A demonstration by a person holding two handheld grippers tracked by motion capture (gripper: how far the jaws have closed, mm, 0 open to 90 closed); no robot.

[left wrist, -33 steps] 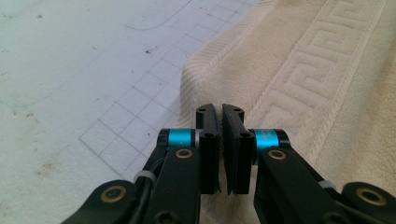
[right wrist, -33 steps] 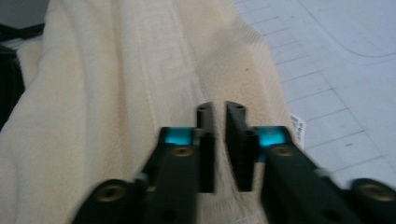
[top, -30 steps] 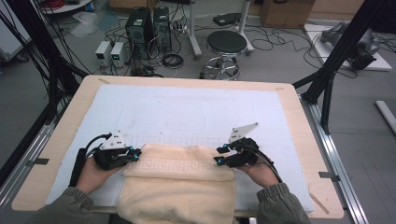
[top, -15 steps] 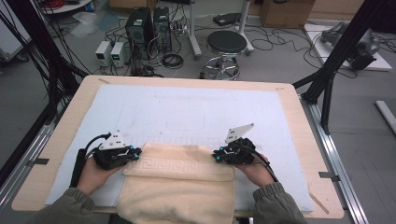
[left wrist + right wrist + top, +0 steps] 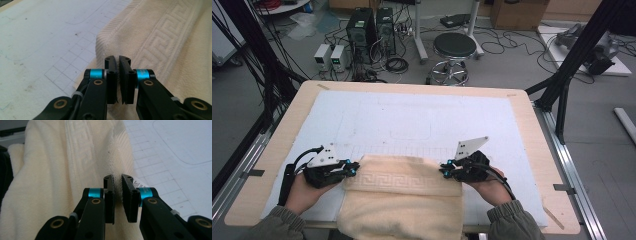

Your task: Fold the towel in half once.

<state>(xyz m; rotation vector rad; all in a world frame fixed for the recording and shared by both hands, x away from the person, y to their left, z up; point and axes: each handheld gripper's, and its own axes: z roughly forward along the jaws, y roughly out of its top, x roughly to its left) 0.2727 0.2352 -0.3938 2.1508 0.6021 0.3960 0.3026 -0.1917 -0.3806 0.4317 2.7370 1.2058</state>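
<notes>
A cream towel (image 5: 402,195) lies at the near edge of the bench (image 5: 532,120), on its white mat (image 5: 412,115), and hangs over the front. The left gripper (image 5: 348,167) has its fingers pinched tight on the towel's far left corner. The right gripper (image 5: 446,169) has just been closing its fingers, and they now clamp the far right corner.
</notes>
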